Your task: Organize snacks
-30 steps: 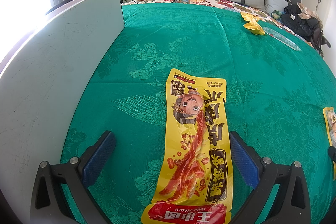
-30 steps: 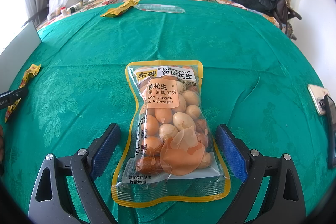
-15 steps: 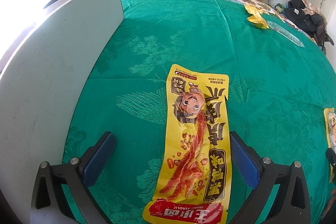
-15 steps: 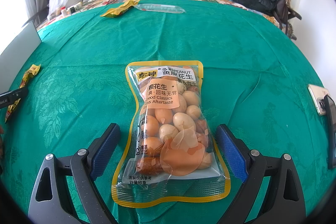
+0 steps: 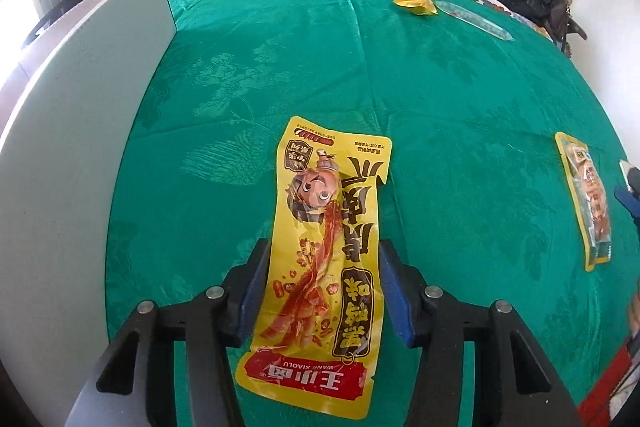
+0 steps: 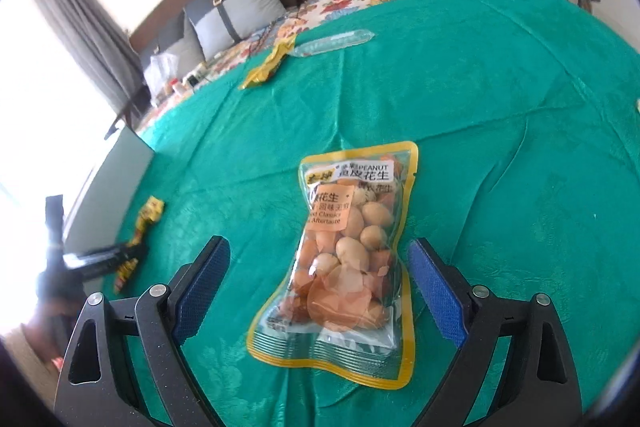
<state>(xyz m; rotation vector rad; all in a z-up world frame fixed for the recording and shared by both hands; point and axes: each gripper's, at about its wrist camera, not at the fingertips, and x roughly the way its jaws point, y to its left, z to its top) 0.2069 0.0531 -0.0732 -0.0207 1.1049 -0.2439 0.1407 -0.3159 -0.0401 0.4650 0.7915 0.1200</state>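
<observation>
Two snack packs, each between blue pads on green bedspread [image 5: 440,87].
Left wrist: left gripper [image 5: 322,291] just closed, pinching yellow spicy-strip packet [image 5: 324,267], now lifted.
Right wrist: right gripper [image 6: 320,283] wide, straddling peanut pouch [image 6: 348,255] holding coated peanuts; view now tilted.

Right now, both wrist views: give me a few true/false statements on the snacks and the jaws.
1. The left gripper has its jaws closed on the long yellow snack packet. True; they have just been closing.
2. The right gripper grips the peanut bag. False: its jaws stand wide, clear of the bag.
3. The peanut bag is see-through. True.
4. The blanket is red. False: green.
</observation>
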